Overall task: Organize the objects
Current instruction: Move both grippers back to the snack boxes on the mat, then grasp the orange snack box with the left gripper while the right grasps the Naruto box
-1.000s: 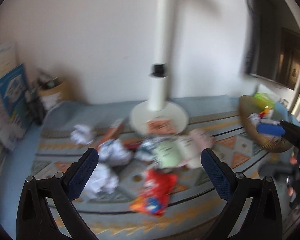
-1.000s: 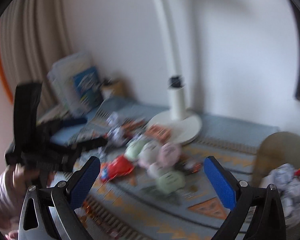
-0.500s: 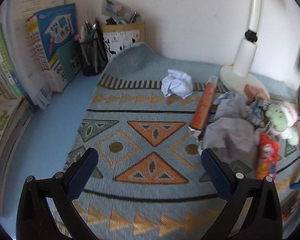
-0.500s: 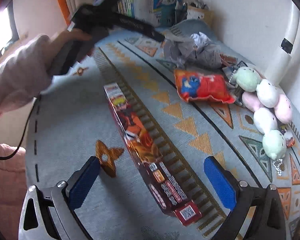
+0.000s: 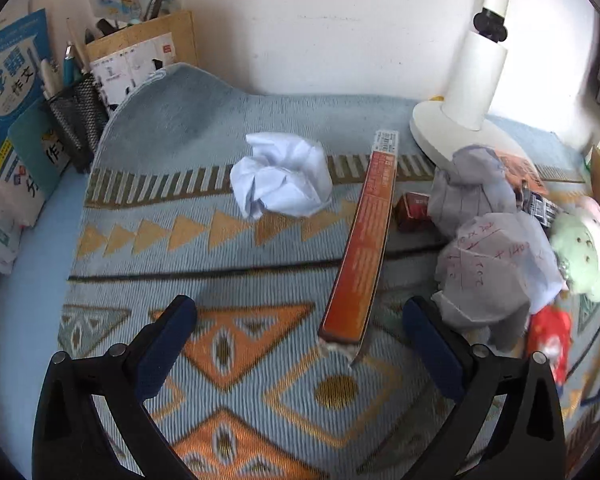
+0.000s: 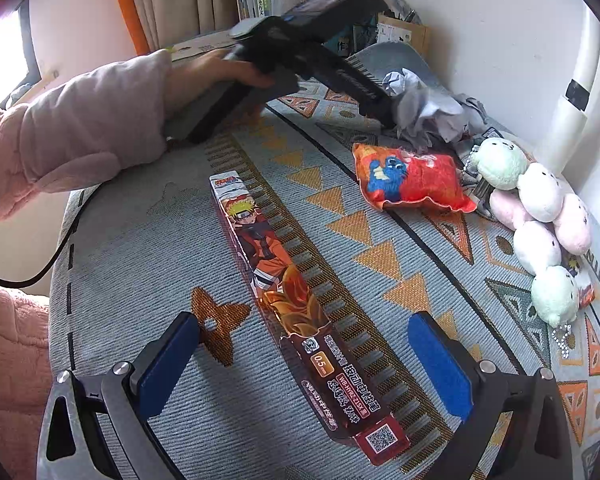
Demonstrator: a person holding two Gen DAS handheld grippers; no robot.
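Orange pen box (image 5: 363,240): long, narrow, flat on the patterned mat (image 5: 220,260); torn near end lies between the tips of the left gripper (image 5: 298,330), nearer the right-hand finger, untouched; fingers spread wide, empty.

Naruto pen box (image 6: 296,312): lengthwise on the mat (image 6: 140,248), QR-code end between the splayed fingers of the right gripper (image 6: 304,344), not gripped.

Crumpled white paper ball (image 5: 282,180): just left of the orange box.

Grey crumpled papers (image 5: 488,264): right of it, beside the lamp base (image 5: 440,128).

Red snack bag (image 6: 410,178), plush string (image 6: 540,220): farther right.
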